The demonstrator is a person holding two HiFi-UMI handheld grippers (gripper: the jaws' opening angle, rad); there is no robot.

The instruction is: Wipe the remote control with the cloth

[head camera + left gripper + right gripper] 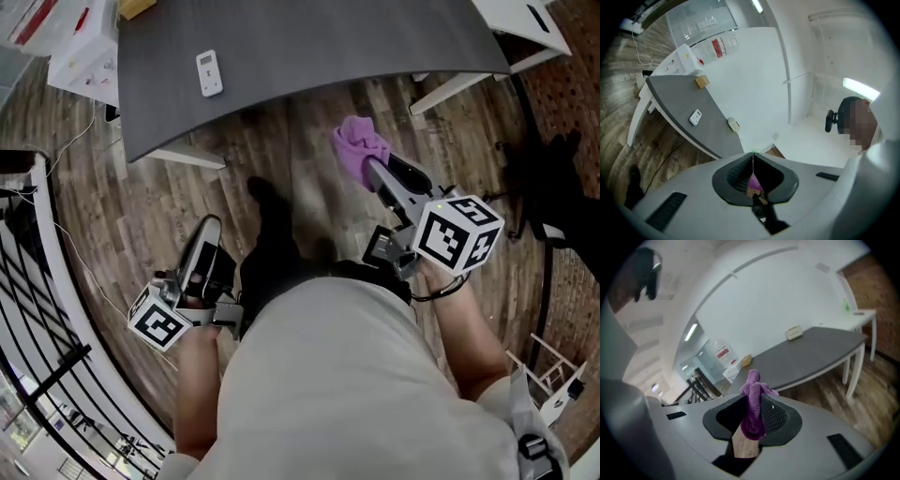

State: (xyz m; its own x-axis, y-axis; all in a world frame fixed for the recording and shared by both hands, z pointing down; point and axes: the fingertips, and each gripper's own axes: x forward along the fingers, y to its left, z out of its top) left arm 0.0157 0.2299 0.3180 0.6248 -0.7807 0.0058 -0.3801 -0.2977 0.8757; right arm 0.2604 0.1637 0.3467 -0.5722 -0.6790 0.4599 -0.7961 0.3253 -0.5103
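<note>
The white remote control (209, 72) lies on the grey table (375, 37), far from both grippers; the left gripper view shows the remote (695, 117) too. My right gripper (370, 171) is shut on a purple cloth (359, 150) and holds it over the wooden floor short of the table edge. In the right gripper view the cloth (753, 401) is bunched between the jaws and sticks out past the right gripper (757, 394). Lower left over the floor, my left gripper (210, 228) is shut with nothing seen in it. Its tips meet in the left gripper (753, 157) view.
A tan block (701, 82) and a small pale box (733, 124) also sit on the table. White cartons (84, 47) stand at the far left, with a cable (75, 234) on the floor. A black railing (37, 281) runs on the left, a dark chair base (553, 187) on the right.
</note>
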